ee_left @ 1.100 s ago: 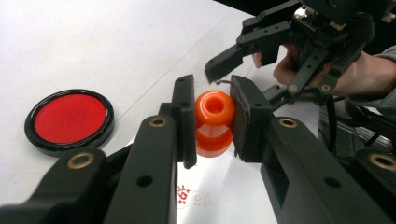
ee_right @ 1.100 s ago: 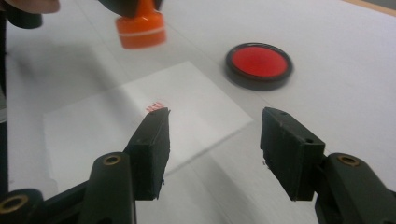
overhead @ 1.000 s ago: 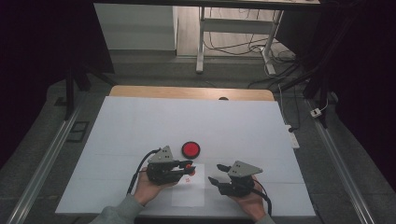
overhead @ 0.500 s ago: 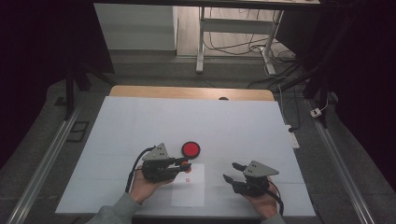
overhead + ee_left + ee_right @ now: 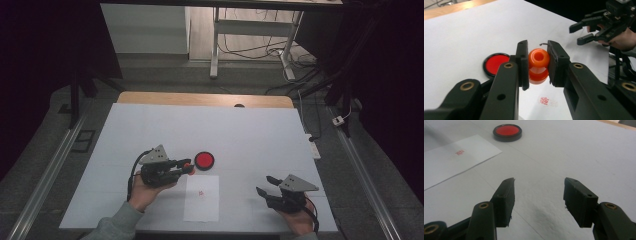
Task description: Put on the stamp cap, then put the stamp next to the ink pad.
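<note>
My left gripper is shut on an orange stamp, held off the table just left of the ink pad. In the left gripper view the stamp is clamped between both pads, its round hollow end facing the camera. The ink pad, a round black case with a red face, lies on the white table. A white sheet of paper in front of it bears a small red print. My right gripper is open and empty, right of the paper. Its jaws stand apart above bare table.
The white table top has a wooden strip along its far edge. Metal rails run down both sides. A desk frame and cables lie on the dark floor beyond. From the right gripper view the ink pad and paper sit far left.
My right gripper has moved to the right, away from the paper. My left gripper has drawn back to the left and a little up, off the paper, with the stamp in it.
</note>
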`<state>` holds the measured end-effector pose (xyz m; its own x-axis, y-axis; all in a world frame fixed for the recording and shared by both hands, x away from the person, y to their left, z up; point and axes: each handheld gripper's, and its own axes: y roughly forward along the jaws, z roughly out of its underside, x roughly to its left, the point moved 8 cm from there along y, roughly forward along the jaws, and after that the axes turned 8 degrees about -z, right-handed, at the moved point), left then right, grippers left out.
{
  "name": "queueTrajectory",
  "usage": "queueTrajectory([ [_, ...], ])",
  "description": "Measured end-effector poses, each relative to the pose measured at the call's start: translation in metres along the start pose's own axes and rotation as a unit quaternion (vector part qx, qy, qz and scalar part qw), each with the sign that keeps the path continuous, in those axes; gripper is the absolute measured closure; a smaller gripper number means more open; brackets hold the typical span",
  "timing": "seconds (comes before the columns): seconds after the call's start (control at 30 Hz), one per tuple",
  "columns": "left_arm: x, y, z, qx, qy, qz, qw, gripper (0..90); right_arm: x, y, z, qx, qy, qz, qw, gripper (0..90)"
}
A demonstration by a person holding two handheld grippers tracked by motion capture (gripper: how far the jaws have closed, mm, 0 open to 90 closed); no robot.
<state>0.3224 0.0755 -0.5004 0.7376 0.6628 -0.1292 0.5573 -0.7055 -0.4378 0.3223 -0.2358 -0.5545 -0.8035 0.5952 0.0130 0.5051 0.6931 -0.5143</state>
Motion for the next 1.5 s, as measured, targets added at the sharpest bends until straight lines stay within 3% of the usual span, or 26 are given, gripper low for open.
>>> queueTrajectory([
  [0.17,0.009,-0.004,-0.001,-0.002,-0.008,-0.007,0.9999,72.0,-0.007,-0.001,0.005,0.003,0.010,0.005,0.9999,41.8],
  [0.87,0.038,-0.010,-0.005,-0.001,-0.028,-0.034,0.9990,72.0,-0.009,0.000,0.006,0.007,0.013,0.006,0.9999,41.2],
  [1.2,0.054,0.005,-0.013,0.024,-0.023,-0.056,0.9979,72.0,-0.009,0.000,0.006,0.007,0.015,0.008,0.9998,41.0],
  [1.5,0.070,0.026,-0.009,0.054,-0.021,-0.077,0.9953,71.9,-0.010,0.000,0.007,0.008,0.015,0.009,0.9998,40.7],
])
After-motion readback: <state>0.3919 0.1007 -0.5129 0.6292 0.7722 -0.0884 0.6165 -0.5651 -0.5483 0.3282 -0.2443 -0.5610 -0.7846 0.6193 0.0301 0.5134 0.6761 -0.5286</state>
